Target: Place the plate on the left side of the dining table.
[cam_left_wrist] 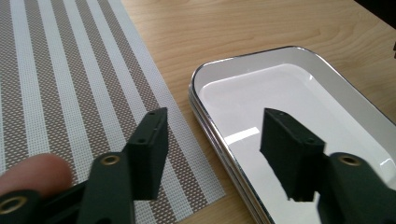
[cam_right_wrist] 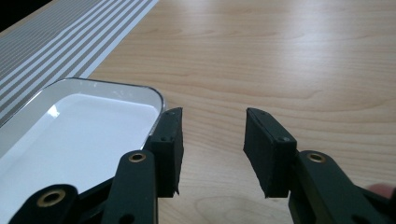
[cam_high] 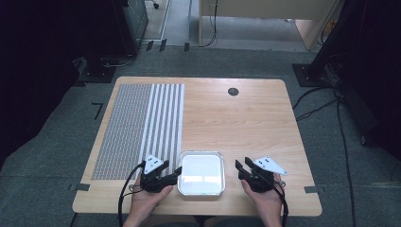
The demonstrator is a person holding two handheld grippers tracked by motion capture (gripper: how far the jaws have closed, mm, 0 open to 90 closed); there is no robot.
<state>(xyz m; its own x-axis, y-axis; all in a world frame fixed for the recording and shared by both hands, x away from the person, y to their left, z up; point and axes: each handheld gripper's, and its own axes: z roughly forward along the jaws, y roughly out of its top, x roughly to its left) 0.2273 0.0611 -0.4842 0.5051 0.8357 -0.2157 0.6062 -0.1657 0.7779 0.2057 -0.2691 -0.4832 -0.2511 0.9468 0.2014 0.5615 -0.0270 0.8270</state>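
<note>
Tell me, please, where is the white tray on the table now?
In the high view the white tray lies near the table's front edge, between the left tool and the right tool, just right of the striped placemat.

The tray [cam_high: 201, 173] sits by the table's [cam_high: 246, 123] near edge between both grippers; the far right half lies open.
</note>
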